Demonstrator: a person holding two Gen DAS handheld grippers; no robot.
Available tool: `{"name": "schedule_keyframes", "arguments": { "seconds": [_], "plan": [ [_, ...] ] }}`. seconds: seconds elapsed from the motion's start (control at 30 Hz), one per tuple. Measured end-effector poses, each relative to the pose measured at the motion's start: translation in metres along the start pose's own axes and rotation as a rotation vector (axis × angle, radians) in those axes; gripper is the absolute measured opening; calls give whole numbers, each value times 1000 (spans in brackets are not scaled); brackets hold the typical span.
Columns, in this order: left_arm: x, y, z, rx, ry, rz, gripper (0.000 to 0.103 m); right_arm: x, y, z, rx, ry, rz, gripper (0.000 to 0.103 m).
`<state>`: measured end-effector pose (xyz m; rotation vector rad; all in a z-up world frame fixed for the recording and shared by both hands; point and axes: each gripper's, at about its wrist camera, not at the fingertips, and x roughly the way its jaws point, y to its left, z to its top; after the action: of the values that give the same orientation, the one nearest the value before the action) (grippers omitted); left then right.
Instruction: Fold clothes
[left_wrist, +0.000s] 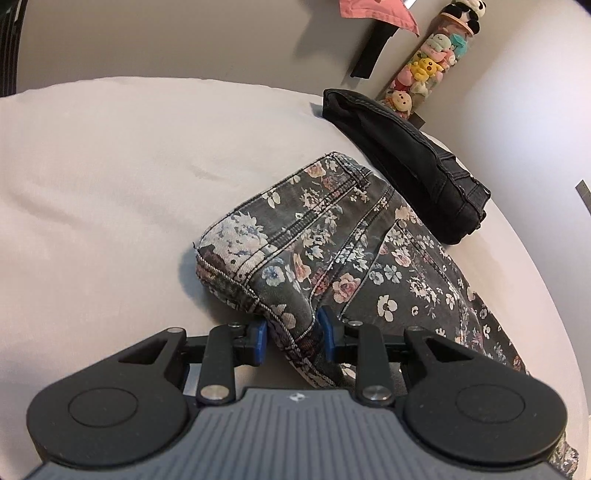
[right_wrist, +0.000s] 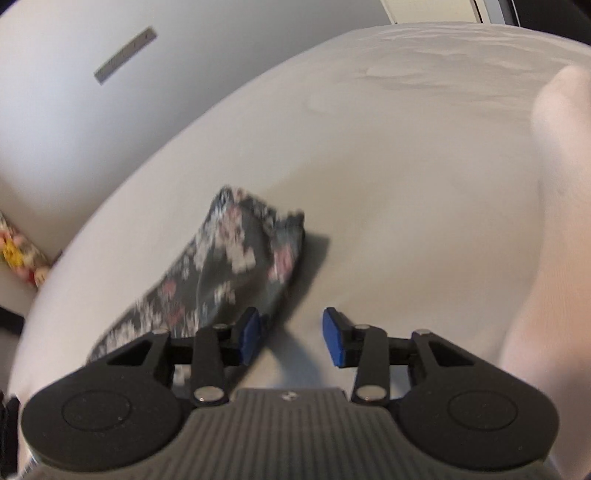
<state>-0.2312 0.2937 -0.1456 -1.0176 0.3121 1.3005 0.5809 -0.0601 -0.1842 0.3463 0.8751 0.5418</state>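
The left gripper (left_wrist: 291, 334) pinched the floral jeans (left_wrist: 332, 251), which ran toward 2 o'clock, while the right gripper (right_wrist: 291, 338) hung released beside them at 10 o'clock.

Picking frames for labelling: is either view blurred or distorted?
Left wrist: sharp, floral jeans crisp in the left gripper, fisheye bending the bed edge. Right wrist: motion-blurred, jeans smeared, right gripper open over its shadow.

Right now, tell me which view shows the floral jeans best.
The left wrist view: the floral jeans are sharp, seams and print clear, with the left tongs closed on a folded edge. The right wrist view shows only a blurred end beside the open right tongs.
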Motion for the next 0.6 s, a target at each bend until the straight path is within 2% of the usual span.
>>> {"name": "schedule_keyframes", "arguments": {
  "seconds": [0.17,0.3,0.4,0.43,0.47,0.53,0.6],
  "plan": [
    [0,-3,-2,28,-15,14,33,24,-8,19,90,-10,54,41],
    [0,-5,-3,51,-26,25,33,39,2,27,60,-15,57,41],
    [-1,-6,-3,55,-37,25,33,46,9,30,18,-24,34,37],
    [-2,-6,-3,54,-41,23,33,47,13,31,-9,-26,18,31],
    [-3,-6,-2,53,-45,21,33,47,17,31,-39,-31,-3,18],
    [-5,-6,-2,50,-53,17,32,40,23,33,-79,-52,-37,10],
    [-7,-6,-1,48,-62,12,30,31,30,35,-115,-78,-67,8]
  ]
}}
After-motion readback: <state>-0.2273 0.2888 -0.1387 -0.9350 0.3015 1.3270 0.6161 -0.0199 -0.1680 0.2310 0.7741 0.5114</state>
